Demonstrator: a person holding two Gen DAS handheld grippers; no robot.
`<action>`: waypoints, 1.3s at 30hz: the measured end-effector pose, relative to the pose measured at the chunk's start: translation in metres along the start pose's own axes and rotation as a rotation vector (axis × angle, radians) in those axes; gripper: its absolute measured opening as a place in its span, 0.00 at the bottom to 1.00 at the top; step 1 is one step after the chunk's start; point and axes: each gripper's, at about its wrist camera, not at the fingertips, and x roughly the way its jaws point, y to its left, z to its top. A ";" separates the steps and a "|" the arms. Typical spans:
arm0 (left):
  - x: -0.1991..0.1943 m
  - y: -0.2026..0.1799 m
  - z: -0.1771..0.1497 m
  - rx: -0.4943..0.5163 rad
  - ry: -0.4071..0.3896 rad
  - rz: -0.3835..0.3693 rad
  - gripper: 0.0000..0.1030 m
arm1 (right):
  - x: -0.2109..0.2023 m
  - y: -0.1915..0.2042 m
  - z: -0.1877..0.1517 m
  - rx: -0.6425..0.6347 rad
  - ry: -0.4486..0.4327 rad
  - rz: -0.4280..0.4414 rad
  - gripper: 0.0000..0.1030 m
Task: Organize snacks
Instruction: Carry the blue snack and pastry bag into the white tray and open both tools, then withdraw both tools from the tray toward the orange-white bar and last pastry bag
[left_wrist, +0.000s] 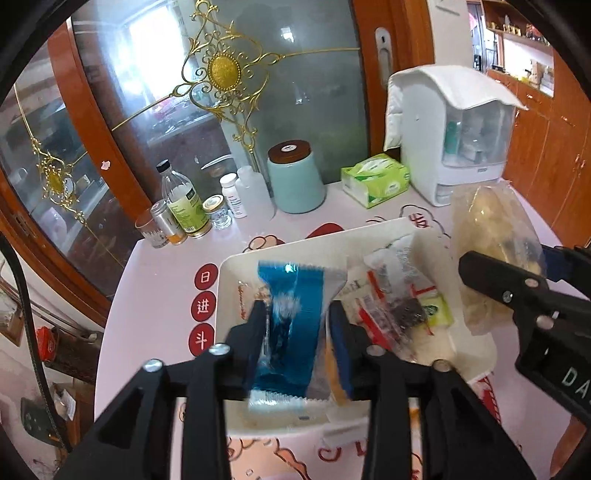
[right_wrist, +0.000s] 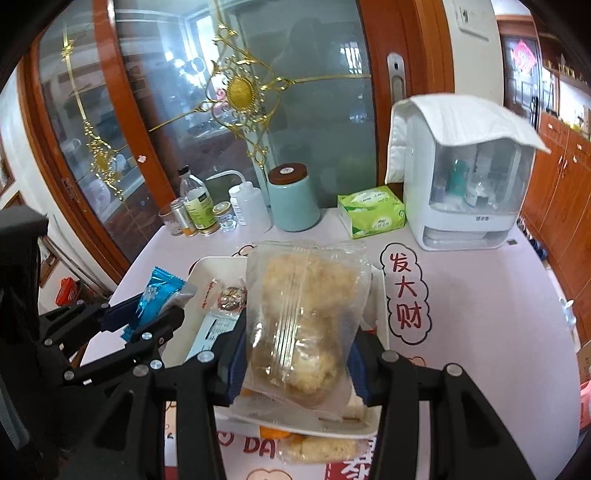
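Left wrist: left gripper (left_wrist: 299, 325) jaws clamped on blue snack packet (left_wrist: 291, 317), above white tray (left_wrist: 225, 295). Lower before letting go.

Right wrist: right gripper (right_wrist: 295, 354) jaws pinching clear pastry bag (right_wrist: 303, 325) over tray; place flat, beside other packets.

Left gripper (left_wrist: 297, 328): matte black plastic linkage arms, angular with triangular cut-outs, lower half of frame; round silver screw heads at the joints; fingers (left_wrist: 341, 339) faced with blue pads; same gripper at left edge of the right wrist view, black links, silver screws, blue finger faces. Right gripper (right_wrist: 295, 354): identical black linkage, silver screws at lower centre, blue pads (right_wrist: 356, 365); seen at right edge of the left wrist view with white letters "DA" on its black body.
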 end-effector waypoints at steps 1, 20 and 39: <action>0.005 0.000 0.001 0.001 0.004 0.010 0.64 | 0.006 -0.001 0.002 0.006 0.009 0.000 0.46; 0.086 0.016 -0.002 -0.038 0.122 0.093 0.97 | 0.059 -0.024 0.008 0.076 0.092 -0.042 0.60; 0.015 0.001 -0.026 -0.041 0.030 0.033 0.97 | 0.005 -0.019 -0.033 0.052 0.081 -0.015 0.60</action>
